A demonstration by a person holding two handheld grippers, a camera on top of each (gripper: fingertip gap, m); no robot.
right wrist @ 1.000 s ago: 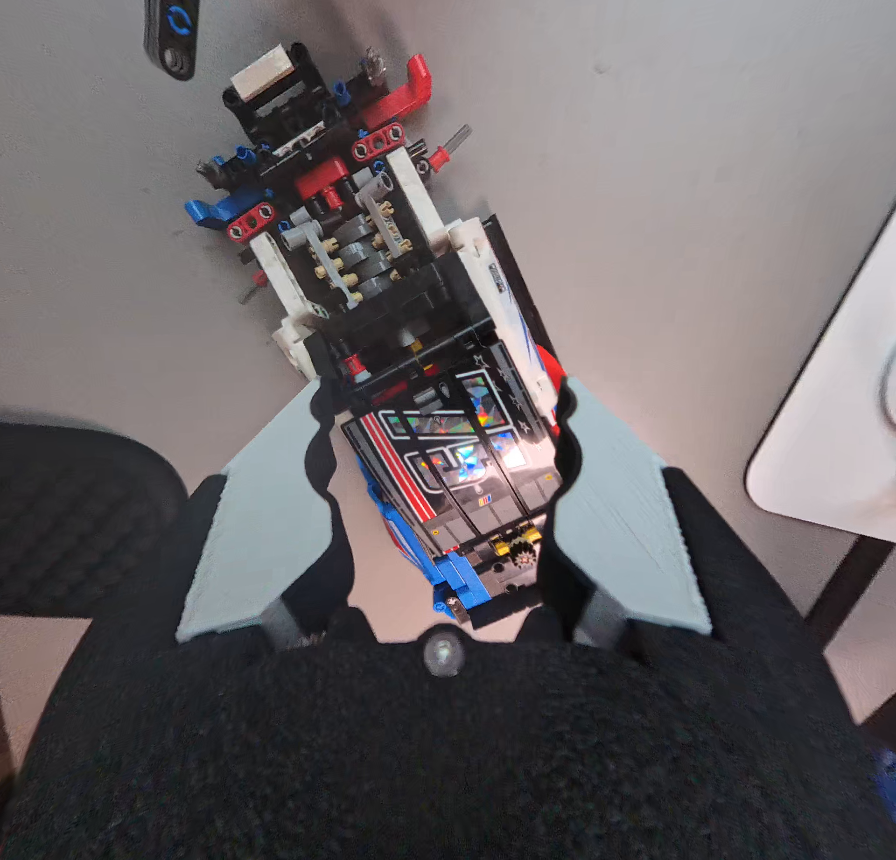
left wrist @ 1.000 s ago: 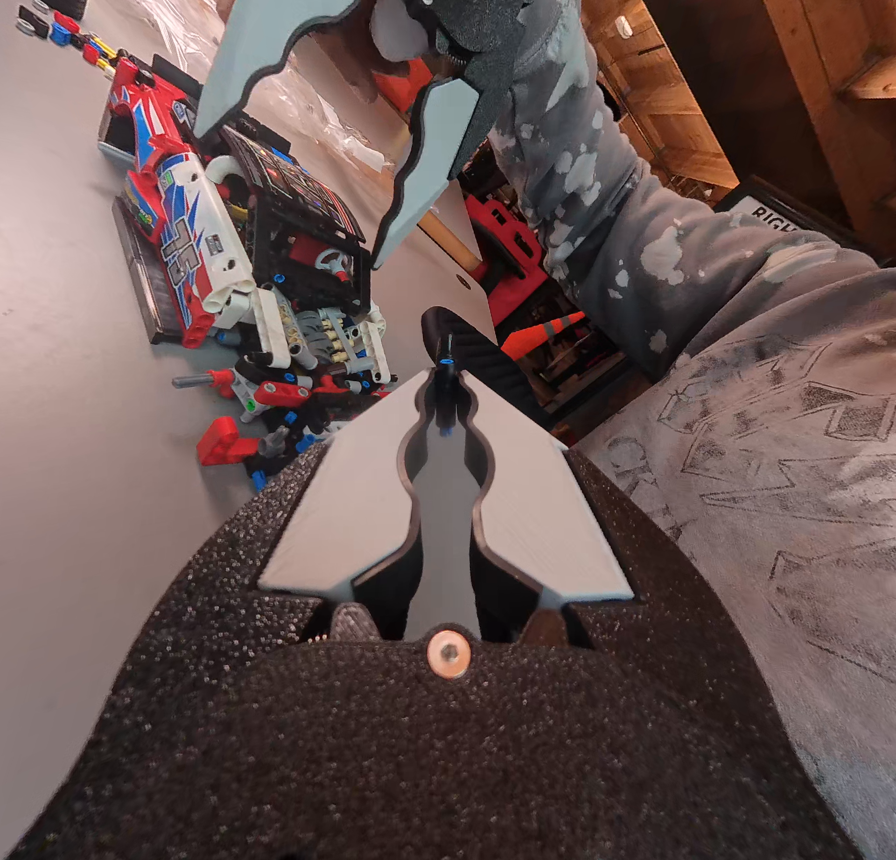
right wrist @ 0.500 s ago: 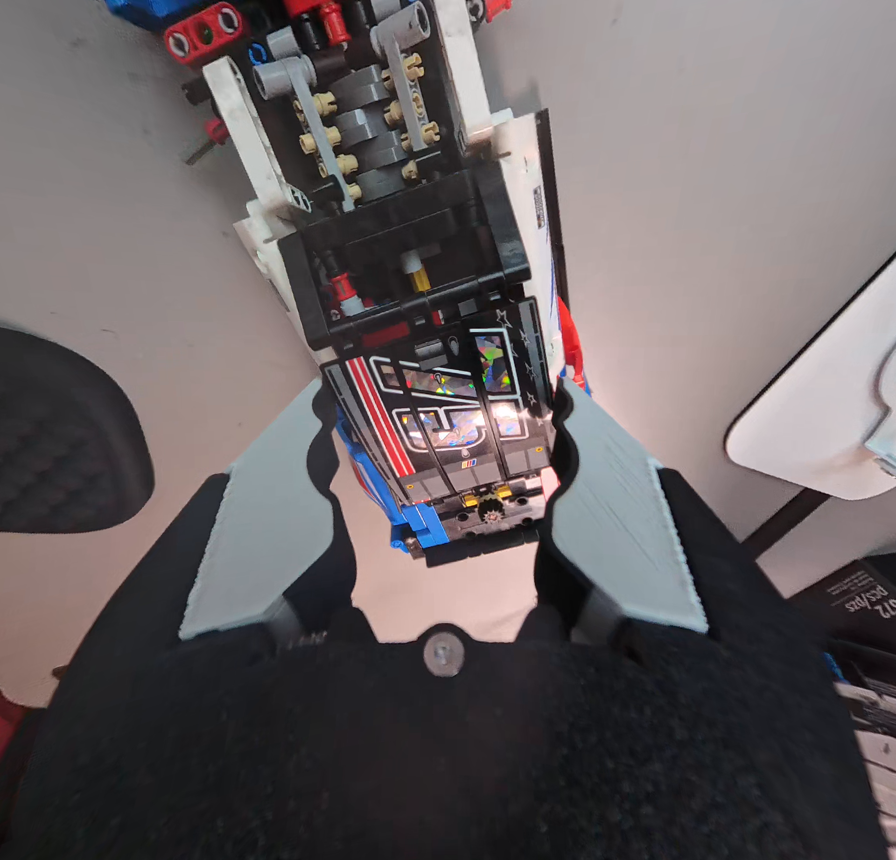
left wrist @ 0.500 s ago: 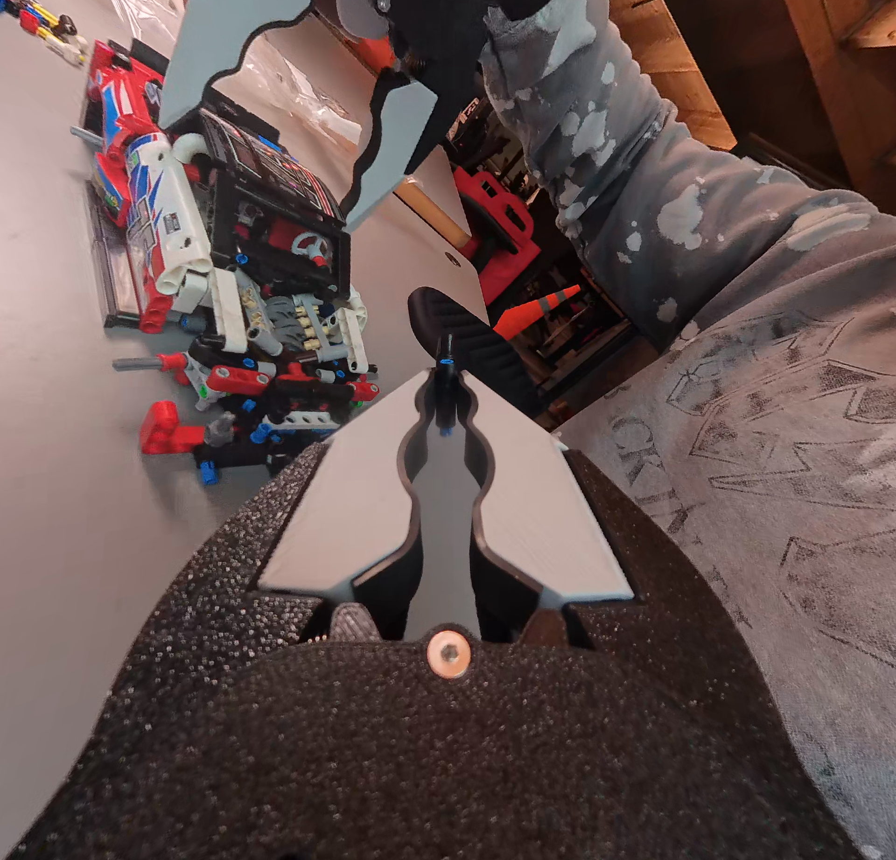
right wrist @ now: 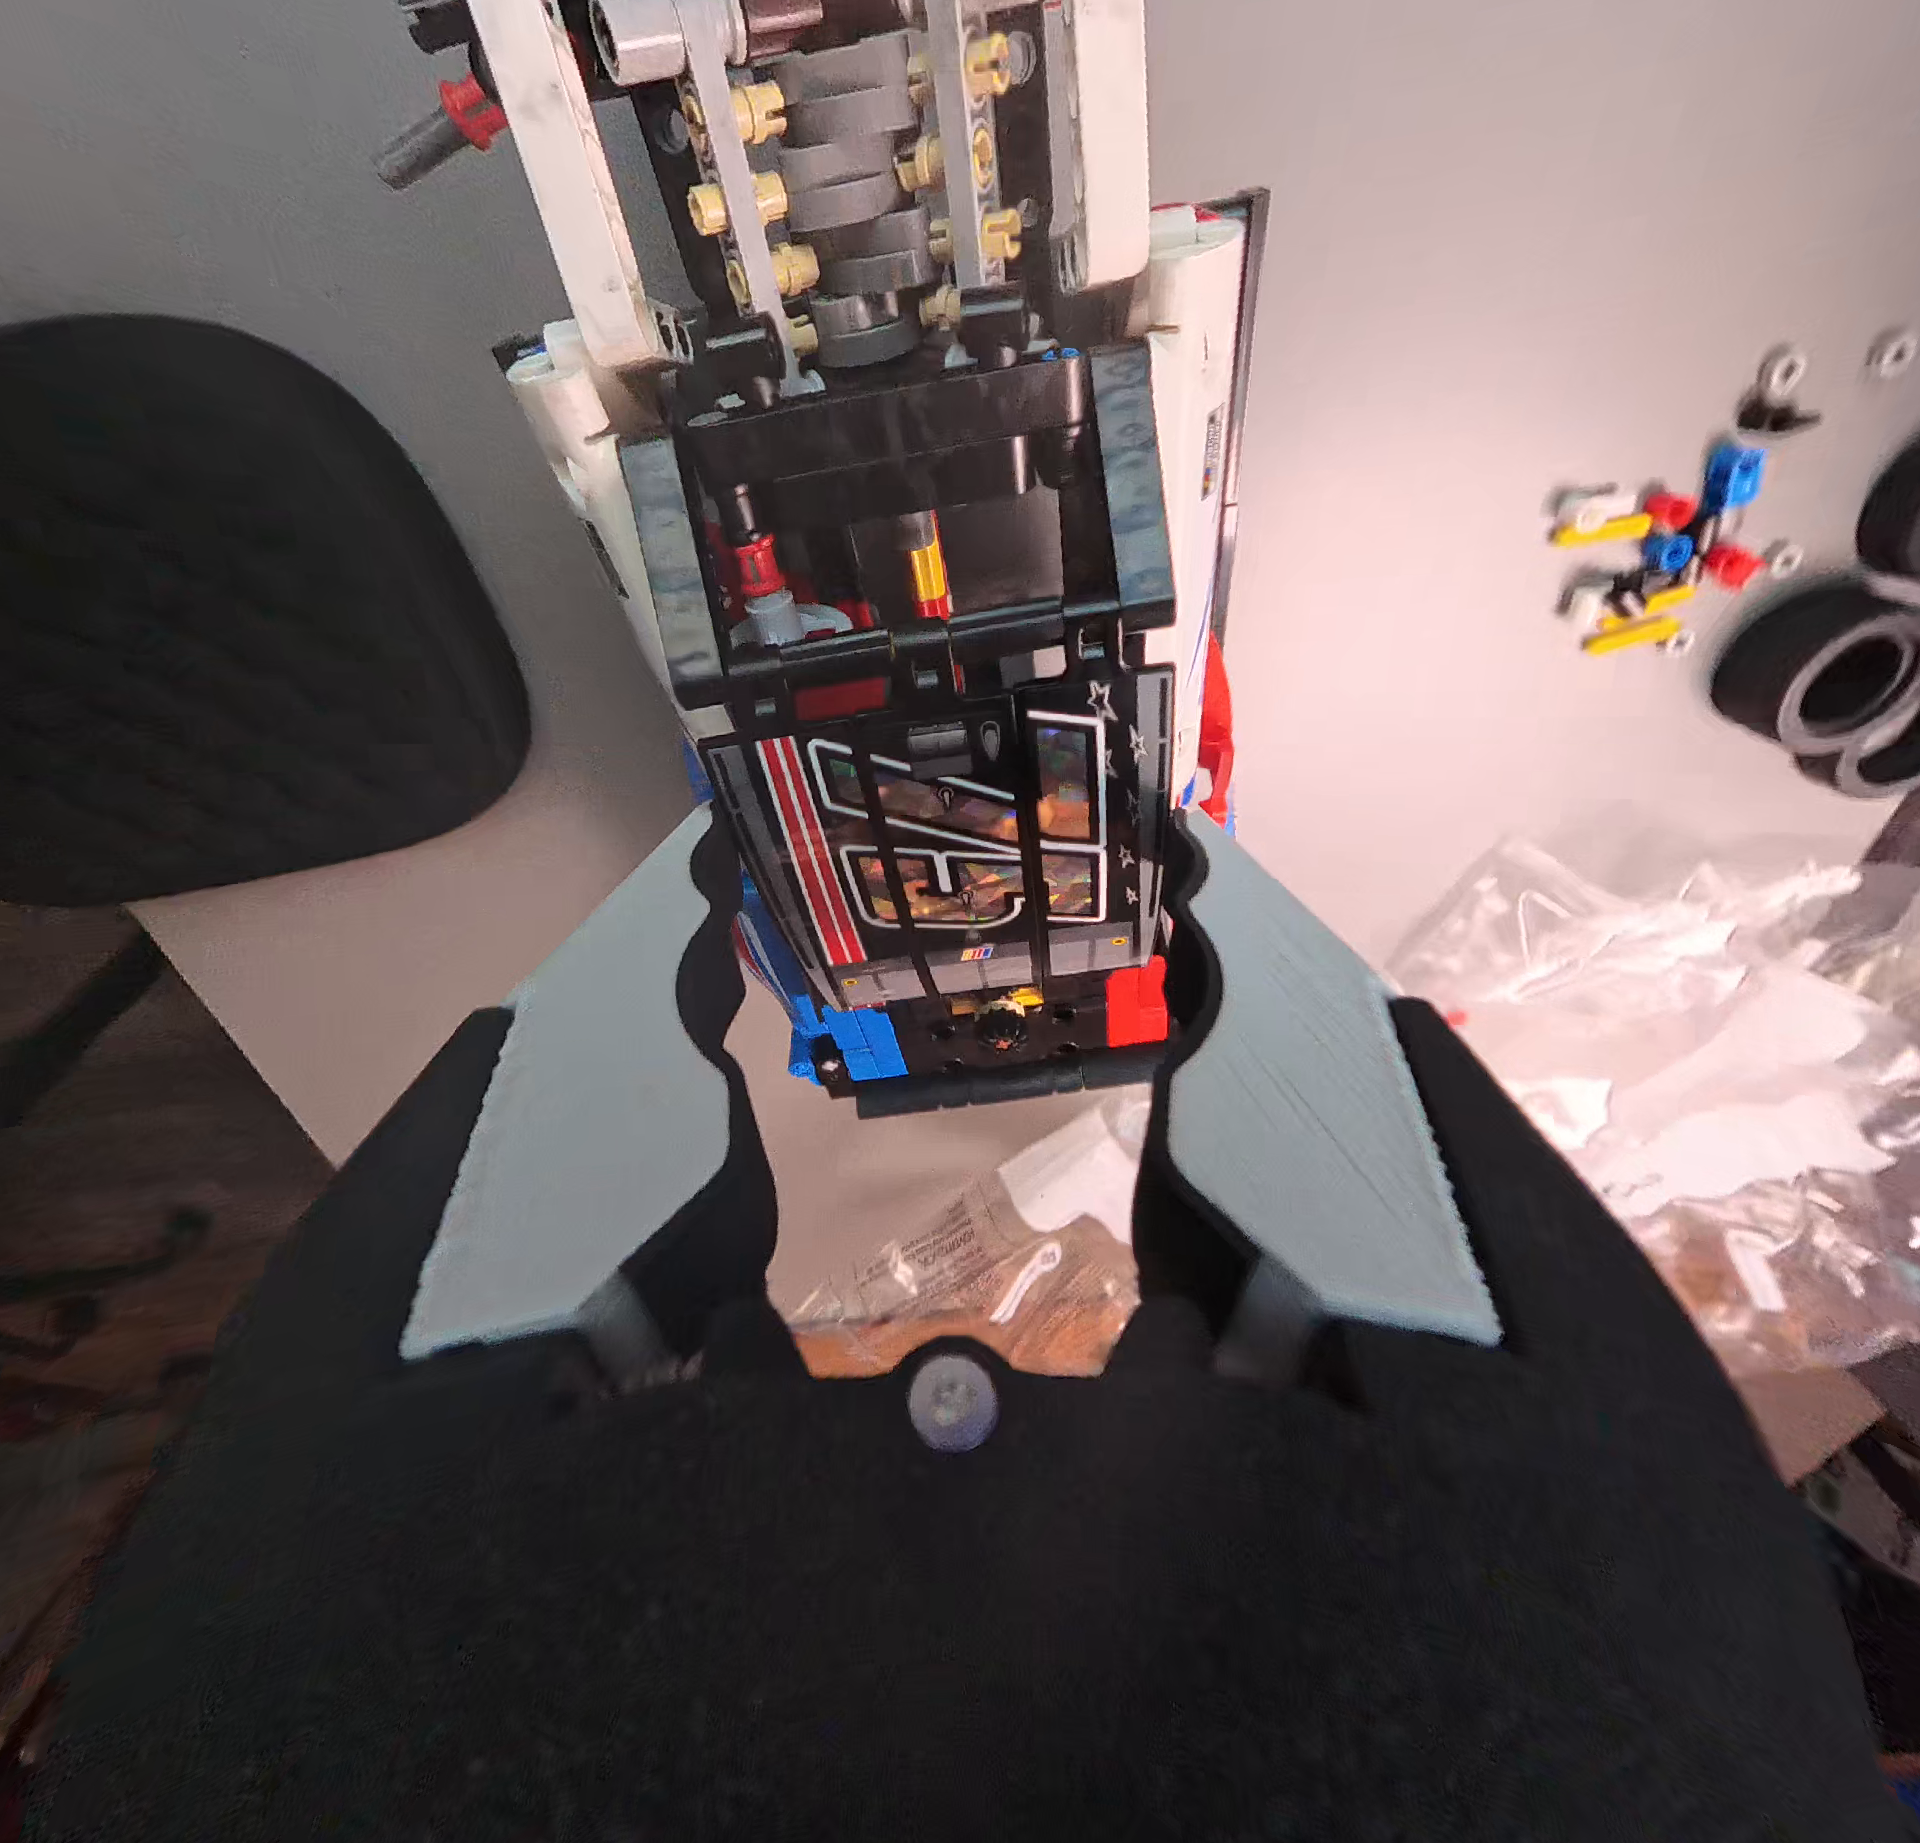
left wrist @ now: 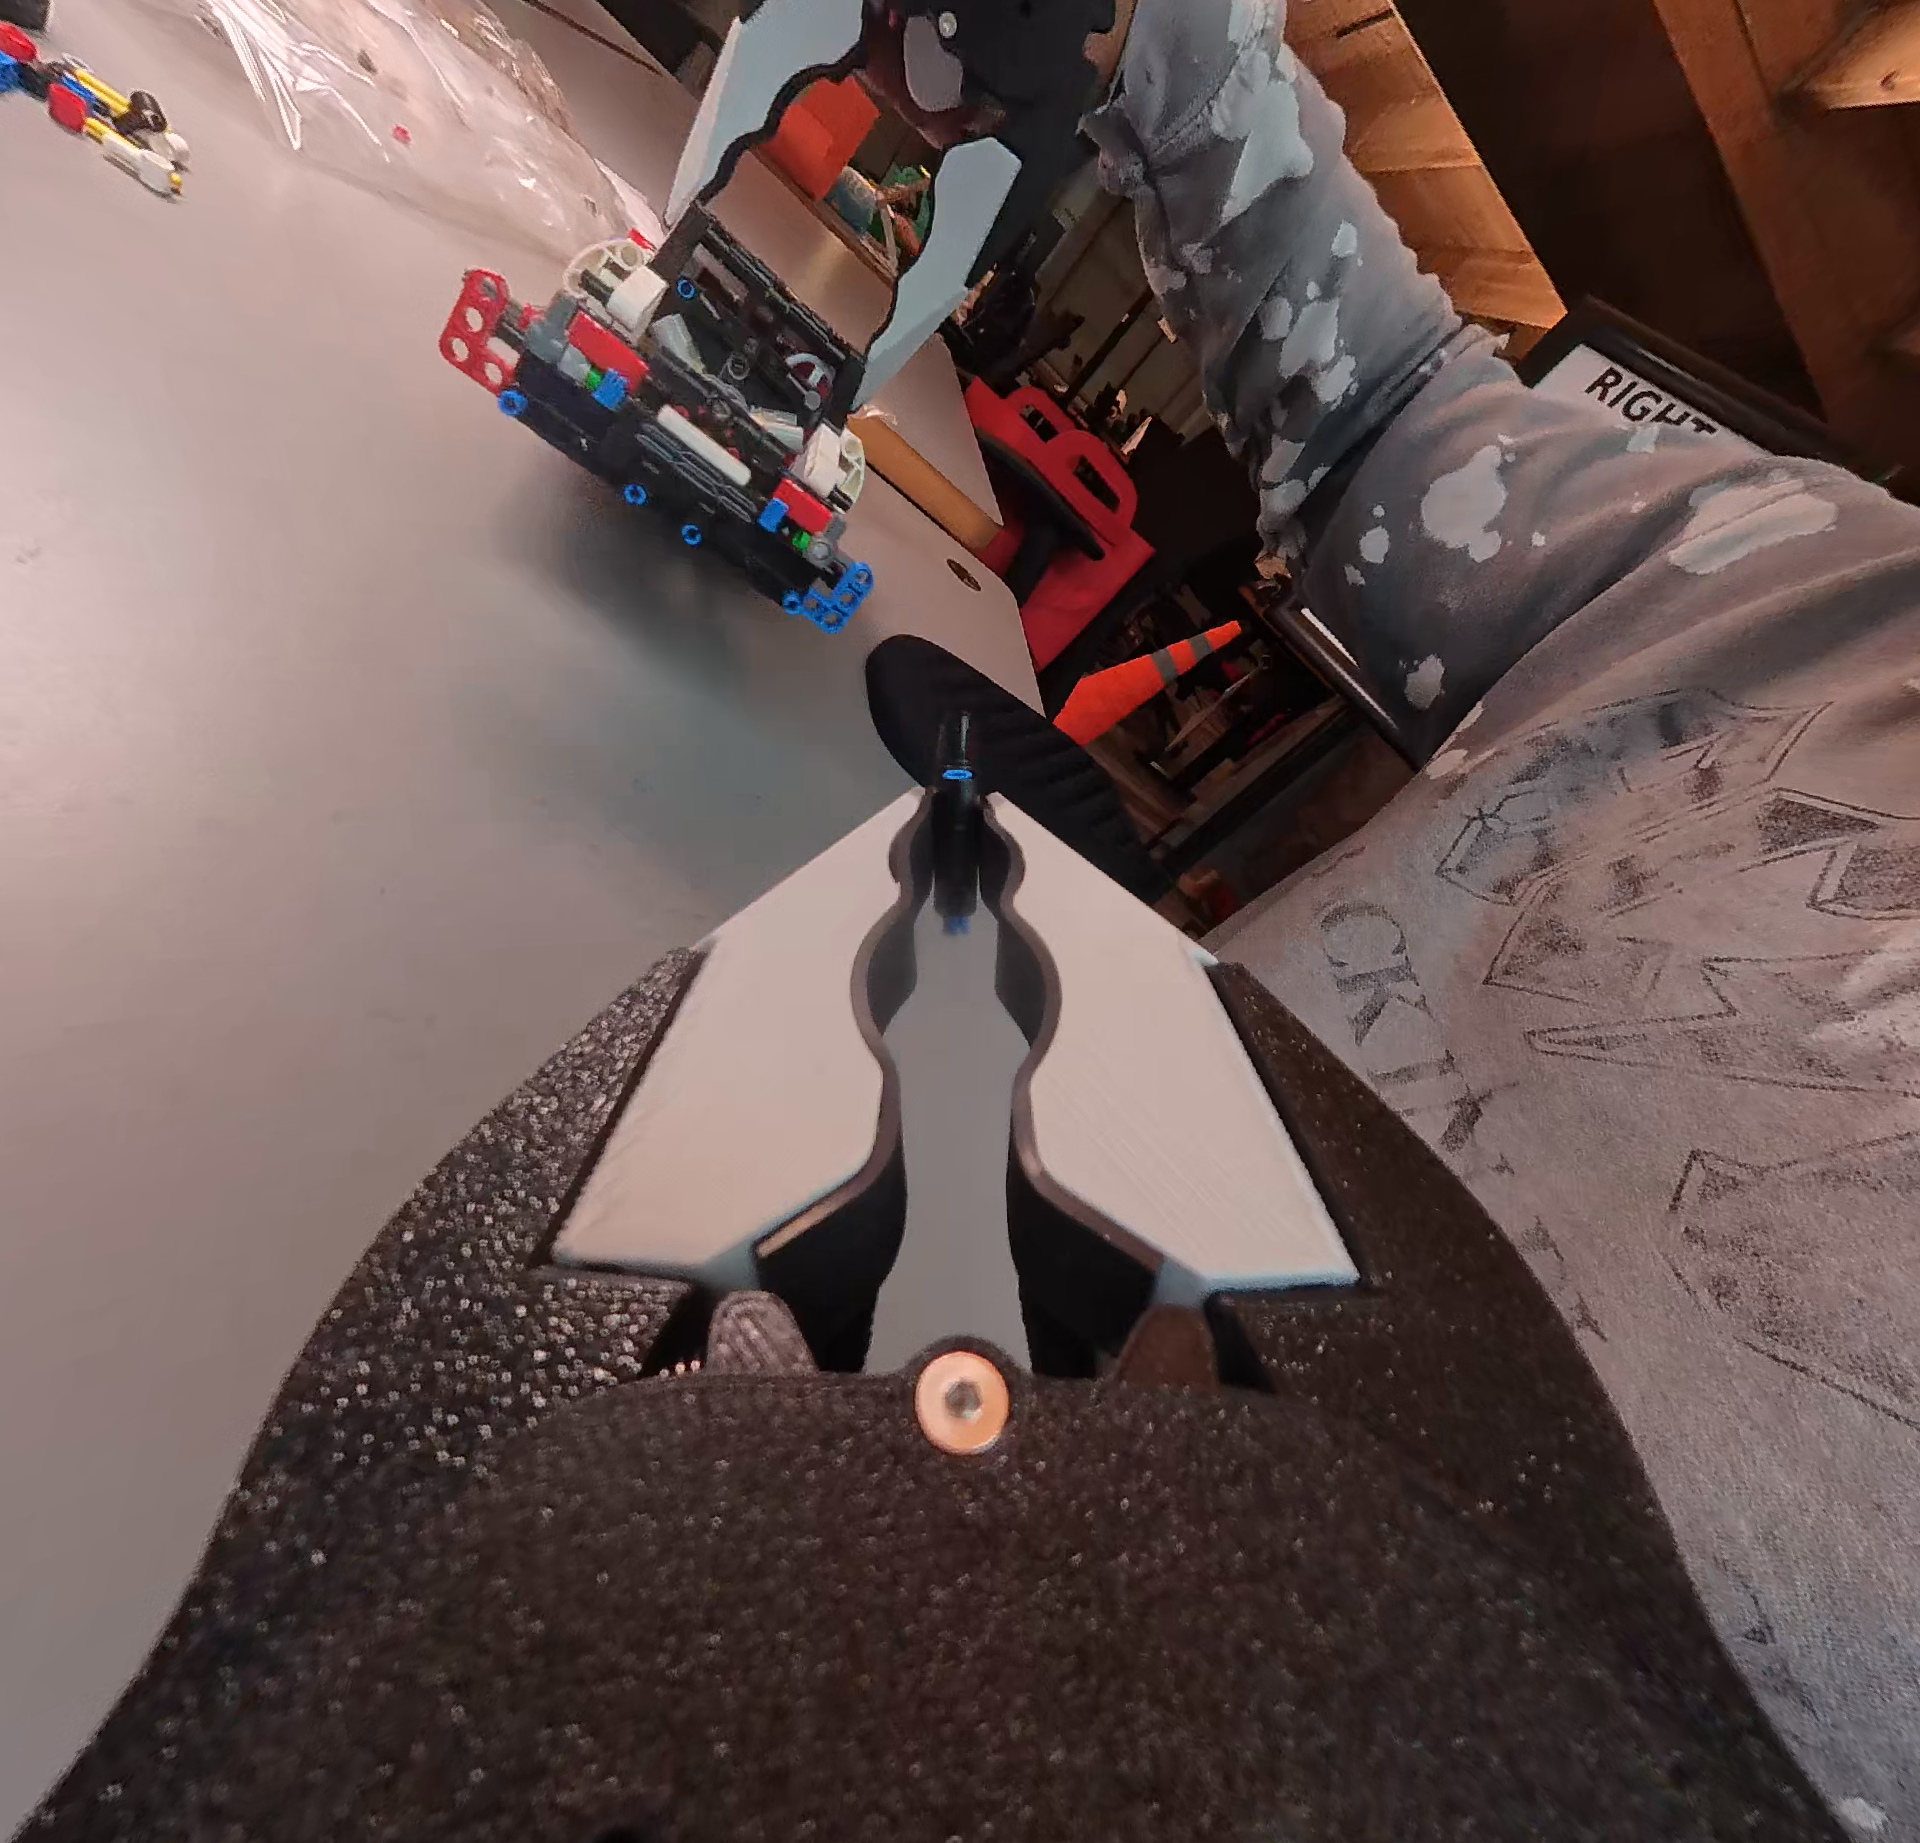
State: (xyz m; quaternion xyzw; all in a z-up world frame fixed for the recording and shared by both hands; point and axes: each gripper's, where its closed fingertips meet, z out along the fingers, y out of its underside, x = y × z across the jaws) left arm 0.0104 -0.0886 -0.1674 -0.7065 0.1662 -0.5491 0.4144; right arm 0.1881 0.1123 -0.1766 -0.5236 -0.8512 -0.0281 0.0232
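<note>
Your left gripper [left wrist: 954,806] has its fingers almost closed, pinching a small black beam with blue pins [left wrist: 956,754] at the tips, held above the bench [left wrist: 260,754] and well apart from the model. Your right gripper [right wrist: 951,837] has its fingers spread wide, pressed against both sides of the black roof panel of the brick-built car [right wrist: 914,505]. In the left wrist view the car sits tilted, its underside showing. Loose parts [right wrist: 1652,546], tyres [right wrist: 1818,681] and plastic bags [right wrist: 1662,1014] lie beside it.
</note>
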